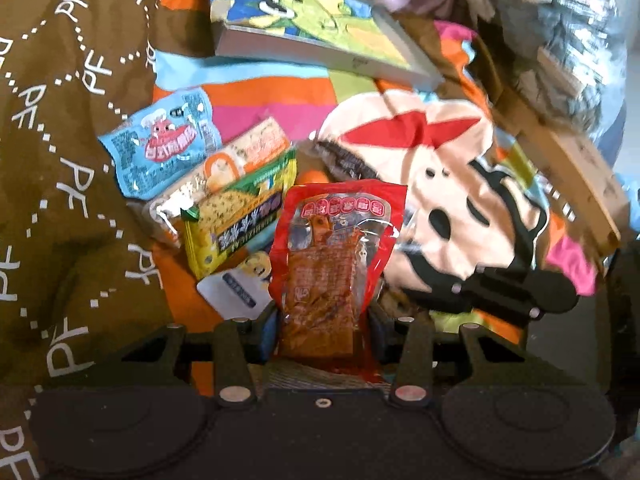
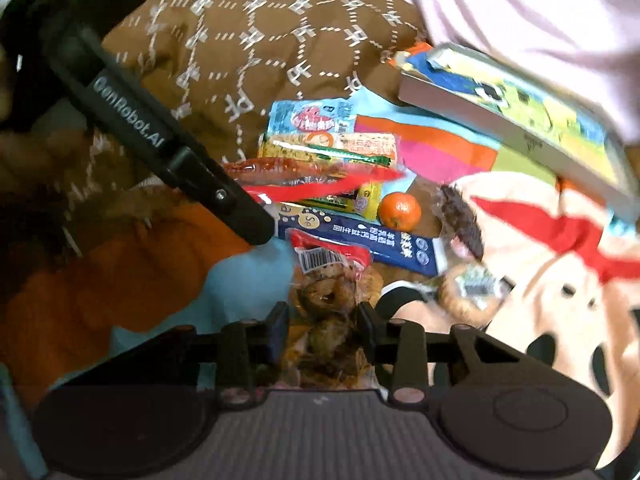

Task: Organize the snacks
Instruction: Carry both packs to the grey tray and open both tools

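My left gripper is shut on a red snack pouch and holds it above a pile of snacks: a light-blue packet, an orange-and-white packet and a yellow-green packet. My right gripper is shut on a clear pouch of brown snacks with a red barcode top. In the right wrist view the left gripper's black body reaches in from the upper left, holding the red pouch over the pile. A dark-blue packet and a mandarin lie beside it.
A cartoon-printed box lies at the back on a striped colourful cloth. A brown patterned blanket is at the left. A cream plush cushion with a red bow is at the right. A dark wrapped snack and a round wrapped cookie lie near the cushion.
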Tool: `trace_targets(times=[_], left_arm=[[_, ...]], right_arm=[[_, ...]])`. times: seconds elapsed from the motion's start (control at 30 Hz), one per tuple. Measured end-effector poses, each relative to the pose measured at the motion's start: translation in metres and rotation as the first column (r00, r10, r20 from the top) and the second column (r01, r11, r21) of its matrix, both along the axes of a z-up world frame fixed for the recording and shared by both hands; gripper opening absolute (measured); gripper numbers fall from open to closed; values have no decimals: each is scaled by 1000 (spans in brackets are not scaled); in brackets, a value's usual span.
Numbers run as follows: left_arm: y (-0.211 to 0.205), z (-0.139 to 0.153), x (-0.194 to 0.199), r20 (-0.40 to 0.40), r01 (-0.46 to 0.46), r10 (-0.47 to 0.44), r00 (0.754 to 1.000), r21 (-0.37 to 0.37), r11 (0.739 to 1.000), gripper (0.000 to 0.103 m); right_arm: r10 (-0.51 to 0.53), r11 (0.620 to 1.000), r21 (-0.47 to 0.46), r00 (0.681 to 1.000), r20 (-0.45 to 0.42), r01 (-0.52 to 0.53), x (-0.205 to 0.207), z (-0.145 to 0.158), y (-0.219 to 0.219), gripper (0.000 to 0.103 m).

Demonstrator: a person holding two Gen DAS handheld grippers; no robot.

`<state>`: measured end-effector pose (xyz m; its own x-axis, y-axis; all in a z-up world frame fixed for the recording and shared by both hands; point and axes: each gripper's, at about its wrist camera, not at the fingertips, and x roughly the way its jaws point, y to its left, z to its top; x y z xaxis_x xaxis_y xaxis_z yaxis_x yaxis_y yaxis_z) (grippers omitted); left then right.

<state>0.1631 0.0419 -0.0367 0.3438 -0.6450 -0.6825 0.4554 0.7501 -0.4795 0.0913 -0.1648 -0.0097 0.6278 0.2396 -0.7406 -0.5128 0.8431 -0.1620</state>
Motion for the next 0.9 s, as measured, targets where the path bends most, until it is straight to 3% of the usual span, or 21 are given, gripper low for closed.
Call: trace_targets(times=[0.17, 0.33, 0.57, 0.9], left_arm=[[3, 5, -1, 35, -40, 41, 999, -5, 999, 46], [1, 11, -2, 102, -81, 79, 992, 9, 997, 46], [-8, 21, 8, 164, -158, 152, 975, 25, 987, 46], [-36, 71, 76, 290, -254, 250, 924, -25, 967, 46]], right_arm=[[-42, 999, -10, 997, 60, 43, -5, 2, -4, 40], [-42, 995, -78, 986, 163, 55, -7, 6, 0, 40], [-88, 994, -40, 971, 224, 99, 6, 17, -5, 40], [-143, 988, -1, 922, 360, 154, 68, 55, -26, 40]])
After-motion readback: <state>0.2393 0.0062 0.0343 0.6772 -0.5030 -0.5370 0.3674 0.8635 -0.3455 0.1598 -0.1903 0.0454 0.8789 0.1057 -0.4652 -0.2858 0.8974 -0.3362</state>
